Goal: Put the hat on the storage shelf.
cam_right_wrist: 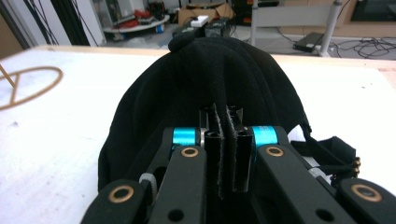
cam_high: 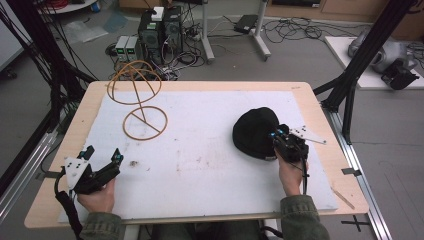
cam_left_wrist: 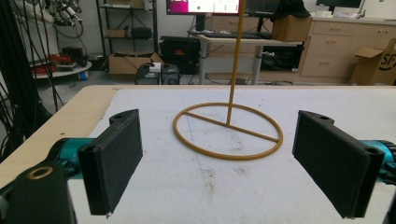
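The black knitted fabric hat [cam_high: 256, 132] was sitting on the white foam sheet [cam_high: 210, 165] that covered the pale wooden bench [cam_high: 90, 100], well off to the right of the thin yellow-orange wire hat stand [cam_high: 142, 107] when seen from the high view. The right gripper [cam_high: 281, 141] was right at the hat's near edge, and its fingers were pinched together on a fold of the hat's fabric; in the right gripper view you could see the black cloth [cam_right_wrist: 205, 88] squeezed into a ridge between the two pads [cam_right_wrist: 213, 161]. The rest of the hat was just slumped flat on the sheet, bulging away from the gripper.

The left gripper [cam_high: 102, 159] was well away from the hat, down toward the near left corner of the bench, on the near side of the stand. Its fingers [cam_left_wrist: 114, 158] were spread wide with nothing between them. In the left gripper view they framed the stand's round base ring [cam_left_wrist: 228, 130], which lay flat on the sheet with the upright rod [cam_left_wrist: 236, 56] rising from its crossbar.
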The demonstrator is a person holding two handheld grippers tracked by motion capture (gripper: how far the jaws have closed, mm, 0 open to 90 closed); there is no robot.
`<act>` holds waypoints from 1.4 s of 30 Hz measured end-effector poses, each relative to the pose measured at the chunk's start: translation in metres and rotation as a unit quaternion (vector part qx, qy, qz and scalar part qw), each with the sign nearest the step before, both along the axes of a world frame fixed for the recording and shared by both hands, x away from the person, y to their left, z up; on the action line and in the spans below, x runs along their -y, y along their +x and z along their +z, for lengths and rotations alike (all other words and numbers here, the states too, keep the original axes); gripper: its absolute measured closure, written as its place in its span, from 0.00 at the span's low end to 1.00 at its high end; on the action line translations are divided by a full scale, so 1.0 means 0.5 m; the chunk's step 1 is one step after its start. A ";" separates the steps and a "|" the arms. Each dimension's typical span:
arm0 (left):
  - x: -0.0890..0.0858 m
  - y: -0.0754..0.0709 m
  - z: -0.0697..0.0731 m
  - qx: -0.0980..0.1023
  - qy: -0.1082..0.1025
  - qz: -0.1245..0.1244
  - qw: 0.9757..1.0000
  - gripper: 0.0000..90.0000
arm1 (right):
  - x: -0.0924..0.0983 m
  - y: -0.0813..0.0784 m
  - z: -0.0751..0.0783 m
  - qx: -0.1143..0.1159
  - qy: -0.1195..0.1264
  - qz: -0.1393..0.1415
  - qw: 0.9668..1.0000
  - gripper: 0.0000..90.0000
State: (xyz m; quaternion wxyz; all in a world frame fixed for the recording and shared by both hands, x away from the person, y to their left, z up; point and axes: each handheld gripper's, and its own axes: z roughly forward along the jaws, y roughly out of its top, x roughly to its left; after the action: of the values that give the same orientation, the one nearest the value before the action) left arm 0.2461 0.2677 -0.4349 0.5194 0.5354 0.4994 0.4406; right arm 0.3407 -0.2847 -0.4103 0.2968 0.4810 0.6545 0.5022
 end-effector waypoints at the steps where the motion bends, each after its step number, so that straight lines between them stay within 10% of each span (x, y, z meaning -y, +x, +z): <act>1: 0.001 -0.001 0.000 0.000 0.001 0.000 1.000 0.18 | 0.000 -0.003 0.004 0.003 0.010 0.002 1.000 0.97; 15: 0.012 0.000 0.001 0.005 0.005 -0.014 1.000 0.18 | -0.002 -0.007 0.041 0.051 0.077 0.021 0.995 0.97; 42: 0.015 0.004 0.000 0.003 0.001 -0.027 1.000 0.18 | -0.054 0.001 0.129 0.116 0.095 0.035 0.988 0.97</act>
State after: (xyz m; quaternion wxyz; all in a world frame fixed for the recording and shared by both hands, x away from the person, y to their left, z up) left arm 0.2482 0.2603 -0.4350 0.5321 0.5477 0.4832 0.4282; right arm 0.3414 -0.2575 -0.3460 0.3059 0.4219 0.5817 0.6246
